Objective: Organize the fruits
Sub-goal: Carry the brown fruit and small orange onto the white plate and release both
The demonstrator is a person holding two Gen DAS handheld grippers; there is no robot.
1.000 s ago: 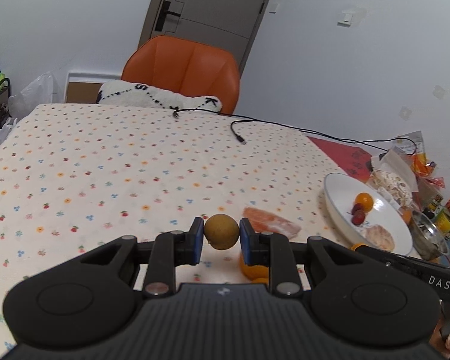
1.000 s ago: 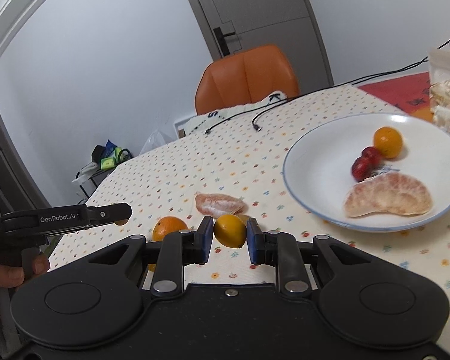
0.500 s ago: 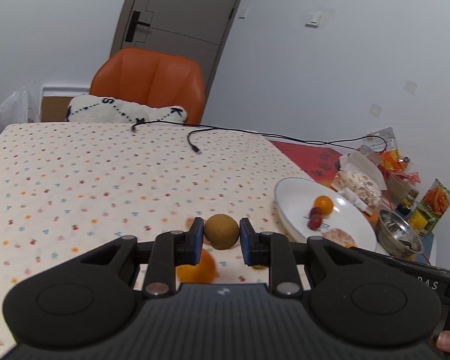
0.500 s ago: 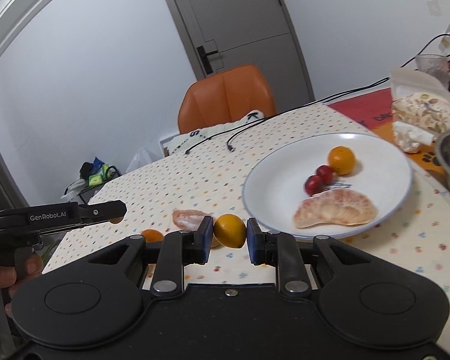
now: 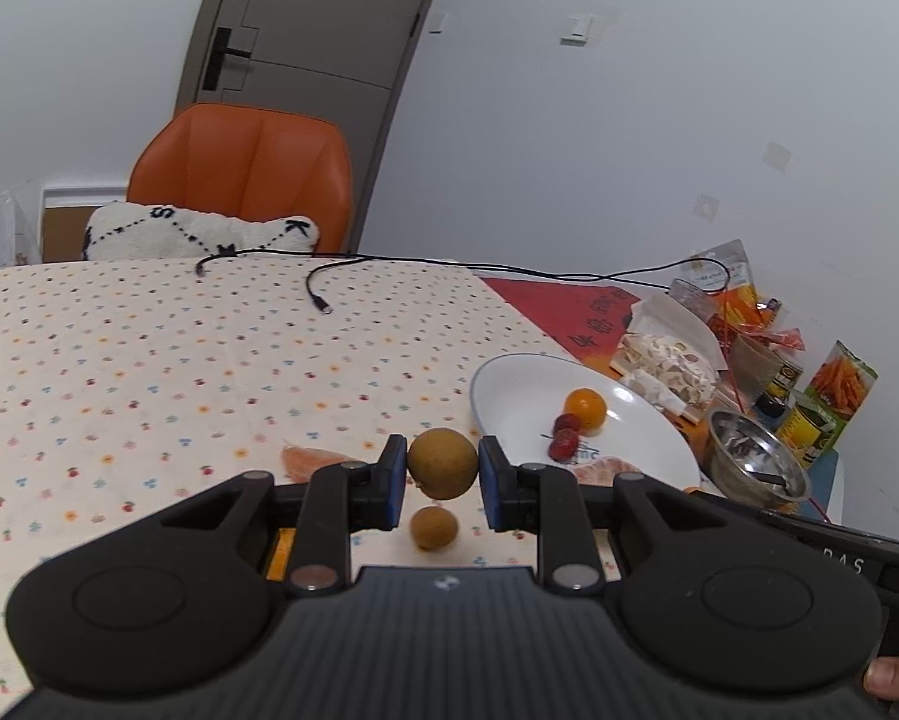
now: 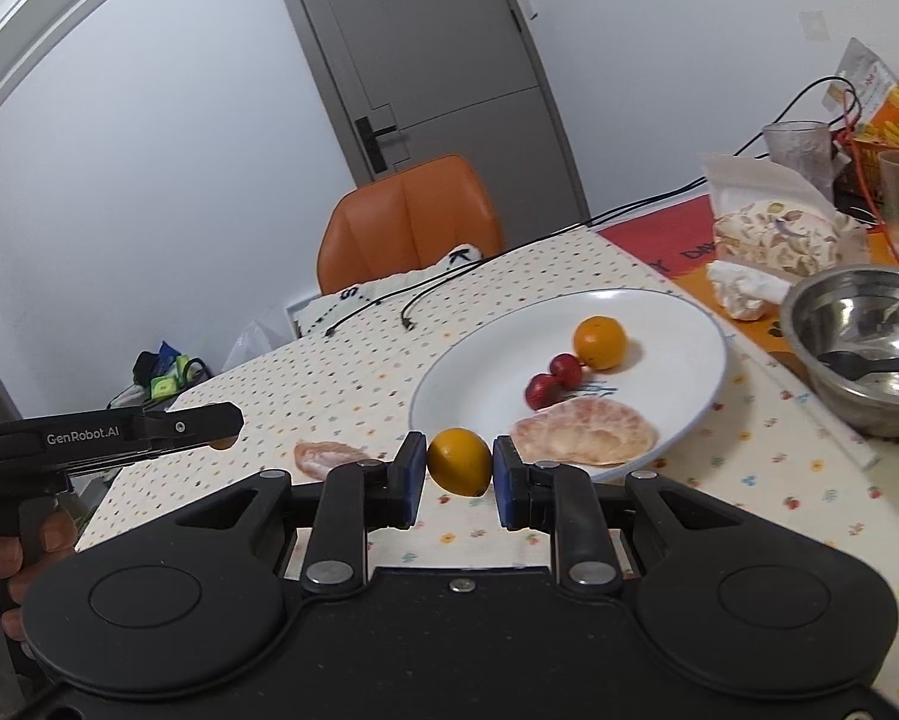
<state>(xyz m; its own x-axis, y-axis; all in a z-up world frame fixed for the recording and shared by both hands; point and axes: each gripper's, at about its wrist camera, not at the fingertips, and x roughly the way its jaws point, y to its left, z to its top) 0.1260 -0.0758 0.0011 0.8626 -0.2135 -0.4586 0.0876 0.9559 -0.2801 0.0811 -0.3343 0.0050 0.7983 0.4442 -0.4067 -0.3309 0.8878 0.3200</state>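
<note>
Left wrist view: the left gripper is closed on a round brown fruit, probably a longan, pinched between the two blue pads and carried clear of the tablecloth. A second, smaller brown fruit lies on the cloth directly below the held one. The white plate lies ahead and to the right of the fingers, near but not under them. It holds a small orange, two red fruits and a peeled citrus segment, partly hidden behind the right finger. A loose peeled segment lies on the cloth ahead-left.

Right wrist view: the right gripper is closed on a small yellow-orange citrus, long axis roughly across the pads. The plate's near rim sits just beyond the fingertips, slightly right, with the peeled pomelo piece close behind the right pad. The left gripper shows at far left, well apart from the plate.

Judgement: the right gripper is the nearer to the plate. A short forward carry should bring its fruit over the rim. The left needs a longer rightward swing.
</note>
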